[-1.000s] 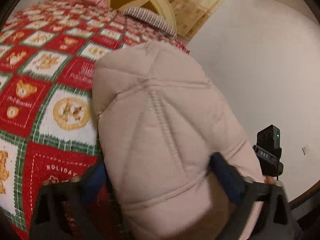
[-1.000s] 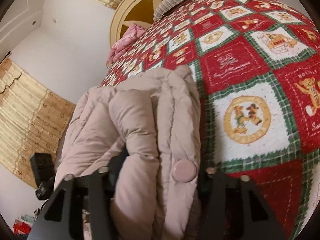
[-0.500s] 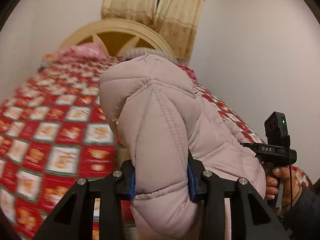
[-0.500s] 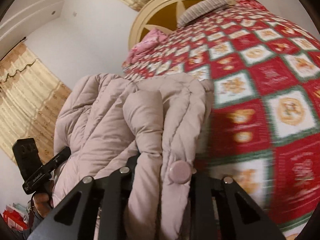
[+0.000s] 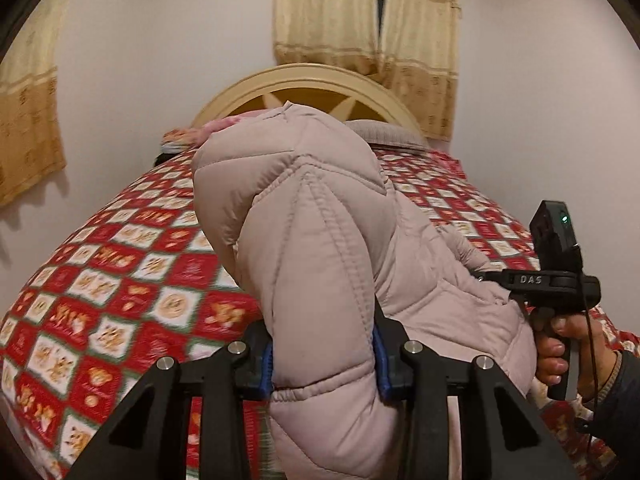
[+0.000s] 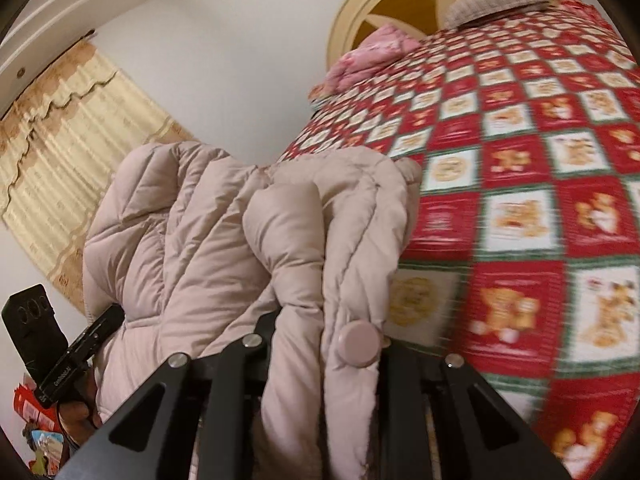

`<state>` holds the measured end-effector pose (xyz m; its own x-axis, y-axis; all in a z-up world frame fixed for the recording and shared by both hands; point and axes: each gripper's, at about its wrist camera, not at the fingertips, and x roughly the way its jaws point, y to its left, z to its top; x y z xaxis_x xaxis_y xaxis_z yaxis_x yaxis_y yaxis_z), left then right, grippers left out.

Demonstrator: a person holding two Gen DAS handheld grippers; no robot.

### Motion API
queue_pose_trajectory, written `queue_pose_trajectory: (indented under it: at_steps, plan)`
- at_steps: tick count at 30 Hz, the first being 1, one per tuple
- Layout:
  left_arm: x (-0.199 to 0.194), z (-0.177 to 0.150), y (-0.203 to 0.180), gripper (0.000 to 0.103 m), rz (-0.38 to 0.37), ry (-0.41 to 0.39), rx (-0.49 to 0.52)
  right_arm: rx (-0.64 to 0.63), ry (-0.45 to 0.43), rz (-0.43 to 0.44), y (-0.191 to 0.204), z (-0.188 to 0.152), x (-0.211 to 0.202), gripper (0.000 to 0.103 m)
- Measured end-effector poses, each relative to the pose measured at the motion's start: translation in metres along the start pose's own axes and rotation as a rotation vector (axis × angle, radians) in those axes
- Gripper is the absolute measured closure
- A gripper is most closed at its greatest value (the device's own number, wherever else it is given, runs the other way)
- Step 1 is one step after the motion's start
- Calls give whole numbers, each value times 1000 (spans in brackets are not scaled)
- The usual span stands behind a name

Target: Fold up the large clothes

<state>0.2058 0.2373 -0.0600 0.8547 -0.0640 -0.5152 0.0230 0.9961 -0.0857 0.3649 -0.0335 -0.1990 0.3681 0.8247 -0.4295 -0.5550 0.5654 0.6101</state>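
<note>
Both grippers clenched on the puffy pale-pink quilted jacket point(image 5: 320, 240)

Right gripper point(image 5: 492, 278) reads "DAS". Left gripper point(image 5: 324, 364) and right one, jaws open earlier, now pinch jacket folds lifted off the red-and-green teddy-bear quilt point(image 5: 120, 272) ahead.

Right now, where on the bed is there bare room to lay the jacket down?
The red patchwork quilt lies bare from the lifted puffer jacket to the headboard. It is crowded only at the head, with the pink bedding and grey pillow.

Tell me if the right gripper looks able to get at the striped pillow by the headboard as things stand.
Probably not. The right gripper is shut on a bunched fold of the pink puffer jacket, and the striped pillow lies at the far end of the quilt.
</note>
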Motion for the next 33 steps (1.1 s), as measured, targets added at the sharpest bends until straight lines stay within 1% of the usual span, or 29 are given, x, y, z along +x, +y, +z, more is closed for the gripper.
queue_pose_trajectory:
  at_steps: [3, 7, 12, 19, 23, 26, 28, 30, 31, 32, 33]
  plan:
    - [-2, -8, 19, 65, 34, 16, -16, -15, 24, 11, 16, 1, 22, 80]
    - [3, -22, 41, 64, 60, 46, -43, -36, 65, -3, 33, -7, 38, 80]
    - [21, -49, 65, 64, 95, 96, -68, -43, 110, -45, 37, -16, 61, 80]
    - [12, -57, 73, 64, 83, 94, -91, -50, 125, -51, 44, -20, 70, 80]
    - [13, -62, 73, 63, 102, 98, -81, -65, 133, -74, 48, -20, 77, 80]
    - [14, -66, 71, 55, 140, 95, -67, -66, 141, -98, 46, -20, 86, 80]
    - [16, -68, 71, 44, 167, 95, -67, -61, 145, -104, 44, -20, 89, 80]
    - [18, -70, 71, 40, 193, 96, -57, -57, 148, -108, 42, -22, 91, 79]
    - [19, -72, 71, 34, 208, 95, -52, -60, 151, -117, 43, -22, 92, 79]
    - [20, -73, 69, 32, 240, 94, -39, -67, 153, -133, 44, -23, 93, 78]
    - [21, -74, 68, 31, 254, 93, -26, -75, 155, -145, 45, -24, 95, 78]
